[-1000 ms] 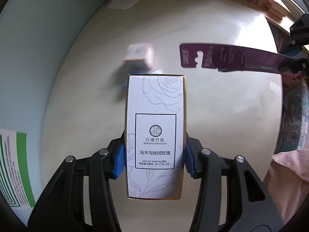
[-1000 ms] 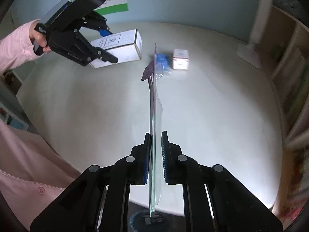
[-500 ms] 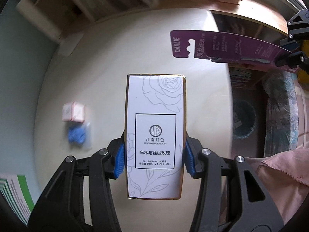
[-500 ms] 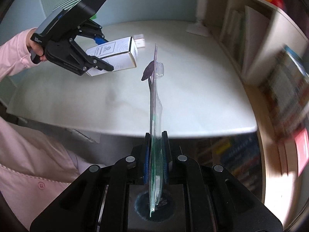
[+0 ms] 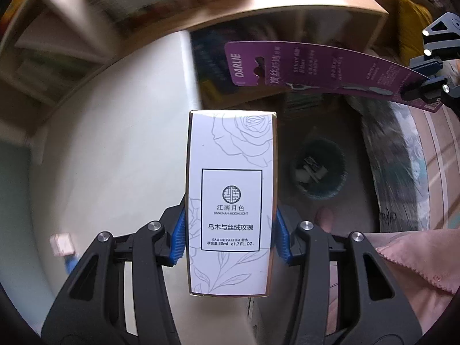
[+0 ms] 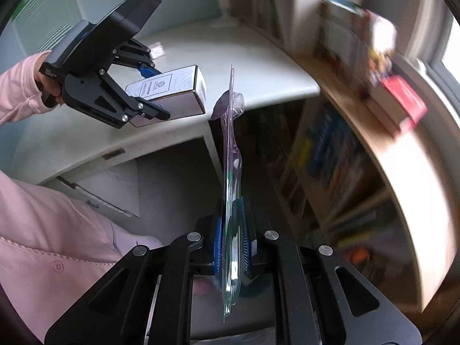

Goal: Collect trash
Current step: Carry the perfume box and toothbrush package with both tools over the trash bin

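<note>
Both hands had swung away from the counter (image 5: pixel 109 149), which a moment earlier had filled both views. It now lay off to the left, and the dark round waste bin (image 5: pixel 320 169) on the floor had come into sight just right of the perfume box (image 5: pixel 232 201). I took that to mean the pick-up was finished and the carry to the bin was well along, with only the drop left to do.

The left gripper (image 5: pixel 230 238) had its blue ribbed fingers (image 5: pixel 178 240) clamped on the two long sides of the box, which stood straight out ahead of them. It was a tall, rigid carton in smooth white card, with a thin gold edge, faint line-drawn roses and a black-framed label. The right gripper (image 6: pixel 231 241) was pinched shut on a flat blister pack (image 6: pixel 231 155), edge-on from its own camera. This was a thin purple backing card with a clear, glossy plastic bubble, stiff enough to stand out from the fingers without drooping. From the left camera the card (image 5: pixel 316 72) showed its purple printed face and a punched hang hole, held high above the bin.

A small pink-and-white box (image 5: pixel 61 244) and something blue beside it were still on the counter, too blurred to name. The bin already held some pale scraps.
</note>
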### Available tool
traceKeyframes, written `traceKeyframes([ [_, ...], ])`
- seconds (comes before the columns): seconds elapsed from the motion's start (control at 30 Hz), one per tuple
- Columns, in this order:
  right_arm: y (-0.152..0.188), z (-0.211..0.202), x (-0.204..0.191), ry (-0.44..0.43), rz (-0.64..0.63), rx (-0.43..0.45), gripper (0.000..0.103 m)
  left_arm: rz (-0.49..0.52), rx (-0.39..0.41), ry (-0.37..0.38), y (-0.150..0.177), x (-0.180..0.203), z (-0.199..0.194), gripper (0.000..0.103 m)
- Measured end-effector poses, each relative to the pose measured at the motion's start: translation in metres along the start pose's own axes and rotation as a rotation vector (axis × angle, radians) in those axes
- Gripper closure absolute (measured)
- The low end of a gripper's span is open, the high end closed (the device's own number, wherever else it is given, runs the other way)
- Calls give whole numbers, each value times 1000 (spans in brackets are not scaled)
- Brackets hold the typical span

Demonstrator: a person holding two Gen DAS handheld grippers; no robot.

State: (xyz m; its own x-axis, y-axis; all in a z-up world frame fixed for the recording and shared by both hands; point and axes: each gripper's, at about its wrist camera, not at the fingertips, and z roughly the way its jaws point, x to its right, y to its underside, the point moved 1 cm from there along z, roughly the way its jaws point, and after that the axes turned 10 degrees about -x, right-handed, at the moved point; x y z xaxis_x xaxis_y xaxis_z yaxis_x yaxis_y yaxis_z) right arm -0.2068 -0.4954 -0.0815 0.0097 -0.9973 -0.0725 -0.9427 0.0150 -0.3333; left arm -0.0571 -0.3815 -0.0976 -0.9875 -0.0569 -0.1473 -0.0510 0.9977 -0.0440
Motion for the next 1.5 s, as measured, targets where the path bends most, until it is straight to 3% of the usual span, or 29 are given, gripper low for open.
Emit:
traceKeyframes([
  [0.27,73,-4,16,23,182,-40,91,155,-6,27,-30,69,11,57],
  [0.57,143,24,24,-14,410,-124,91,273,-83,82,-49,138,56,57],
  [1.07,210,130,48,-123,713,-261,91,417,-243,92,-65,210,166,57],
  [1.5,247,241,69,-271,918,-347,90,441,-391,107,-84,237,286,57],
])
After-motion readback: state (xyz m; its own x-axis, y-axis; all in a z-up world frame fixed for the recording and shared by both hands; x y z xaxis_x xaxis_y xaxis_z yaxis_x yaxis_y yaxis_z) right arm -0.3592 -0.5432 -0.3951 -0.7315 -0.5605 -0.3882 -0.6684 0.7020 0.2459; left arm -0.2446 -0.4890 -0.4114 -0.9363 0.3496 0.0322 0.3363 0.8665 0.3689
